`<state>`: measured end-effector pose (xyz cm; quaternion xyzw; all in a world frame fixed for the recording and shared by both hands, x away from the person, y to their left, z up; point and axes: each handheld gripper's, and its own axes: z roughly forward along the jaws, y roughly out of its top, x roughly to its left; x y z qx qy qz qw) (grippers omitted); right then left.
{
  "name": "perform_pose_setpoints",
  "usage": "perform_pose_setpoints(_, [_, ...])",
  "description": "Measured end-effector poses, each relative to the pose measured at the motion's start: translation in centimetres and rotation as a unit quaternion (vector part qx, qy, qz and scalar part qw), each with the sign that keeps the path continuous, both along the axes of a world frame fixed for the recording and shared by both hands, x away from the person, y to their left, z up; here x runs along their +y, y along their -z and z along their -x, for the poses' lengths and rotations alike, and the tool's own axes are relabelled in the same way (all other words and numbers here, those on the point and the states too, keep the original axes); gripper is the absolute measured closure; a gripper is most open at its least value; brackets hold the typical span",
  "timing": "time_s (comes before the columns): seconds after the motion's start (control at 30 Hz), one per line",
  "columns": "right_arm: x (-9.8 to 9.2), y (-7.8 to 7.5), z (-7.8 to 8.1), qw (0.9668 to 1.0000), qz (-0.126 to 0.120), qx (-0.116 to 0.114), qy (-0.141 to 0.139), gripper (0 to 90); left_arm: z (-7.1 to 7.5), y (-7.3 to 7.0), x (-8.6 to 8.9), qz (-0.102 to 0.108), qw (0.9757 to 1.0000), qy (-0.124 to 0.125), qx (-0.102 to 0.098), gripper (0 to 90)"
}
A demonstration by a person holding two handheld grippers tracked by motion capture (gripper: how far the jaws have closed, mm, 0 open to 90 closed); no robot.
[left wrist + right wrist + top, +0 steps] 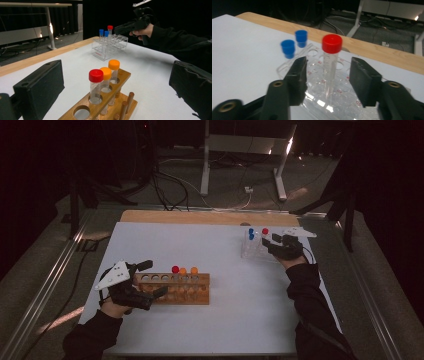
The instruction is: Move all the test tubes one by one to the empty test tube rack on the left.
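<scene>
Right hand-held gripper (327,80): jaws apart, straddling but not yet pressing the red-capped tube (331,62) | tube: upright in clear rack (250,251), desk's far right corner | nearer hand: right

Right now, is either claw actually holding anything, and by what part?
Nothing is held. The right claw has its jaws either side of the red-capped tube in the clear rack, with gaps showing. The left claw stands open around the wooden rack.
</scene>
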<state>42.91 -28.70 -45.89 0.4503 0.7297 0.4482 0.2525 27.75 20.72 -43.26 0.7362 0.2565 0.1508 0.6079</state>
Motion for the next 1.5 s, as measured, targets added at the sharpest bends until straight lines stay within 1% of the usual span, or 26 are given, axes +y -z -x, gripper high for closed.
perform_pose_setpoints(0.1, [0.0,0.4,-0.6,0.9999,-0.001,0.011,0.009,53.6,0.0,0.0,0.0,-0.001,1.0000,0.000,-0.001,0.6])
perform_pose_setpoints(0.17, [0.0,0.7,-0.9,0.9998,-0.004,0.016,0.009,55.1,0.0,0.0,0.0,-0.001,1.0000,0.001,0.000,0.6])
perform_pose_setpoints(0.27, [0.2,0.9,-1.2,0.9998,-0.010,0.016,0.002,57.0,0.0,0.1,0.0,0.000,1.0000,0.002,0.000,0.6])
perform_pose_setpoints(0.3, [0.3,1.0,-1.3,0.9998,-0.006,0.018,0.002,59.4,0.0,0.1,0.0,-0.002,1.0000,0.002,0.000,0.6])
perform_pose_setpoints(0.37, [0.4,1.1,-1.6,0.9998,-0.001,0.021,0.001,60.2,0.0,0.1,0.0,-0.002,1.0000,0.003,-0.001,0.6])
perform_pose_setpoints(0.53, [0.6,1.2,-2.0,0.9996,-0.015,0.022,0.006,65.4,-0.1,0.1,0.0,0.000,1.0000,0.003,0.000,0.6])
perform_pose_setpoints(0.67, [0.8,1.3,-2.1,0.9998,-0.009,0.019,0.007,73.0,-0.1,0.1,0.0,0.000,1.0000,0.002,-0.001,0.6])
perform_pose_setpoints(0.77, [1.0,1.3,-2.1,0.9998,-0.002,0.017,0.006,74.3,-0.1,0.1,0.0,-0.001,1.0000,0.003,-0.001,0.6])
perform_pose_setpoints(0.83, [1.0,1.2,-2.1,0.9998,0.007,0.014,0.007,75.2,-0.1,0.1,0.0,0.000,1.0000,0.003,0.001,0.6])
perform_pose_setpoints(0.87, [1.1,1.1,-2.1,0.9998,0.006,0.014,0.009,75.3,-0.1,0.1,0.0,0.000,1.0000,0.003,0.000,0.6])
perform_pose_setpoints(0.97, [0.9,0.7,-2.0,0.9999,-0.006,0.010,0.010,75.5,-0.1,0.1,0.1,0.000,1.0000,0.003,0.000,0.6])
perform_pose_setpoints(1.07, [0.8,0.1,-1.9,0.9999,-0.009,0.006,0.009,75.5,-0.1,0.1,0.0,0.001,1.0000,0.004,0.000,0.6])
perform_pose_setpoints(1.37, [0.7,-2.8,-1.2,0.9998,-0.006,-0.021,0.000,75.5,-0.1,0.0,-0.1,0.001,1.0000,0.008,-0.001,0.6])
perform_pose_setpoints(1.5, [0.8,-4.2,-0.8,0.9994,-0.001,-0.034,-0.006,75.6,-0.1,-0.1,-0.3,-0.001,0.9999,0.011,0.000,0.6])
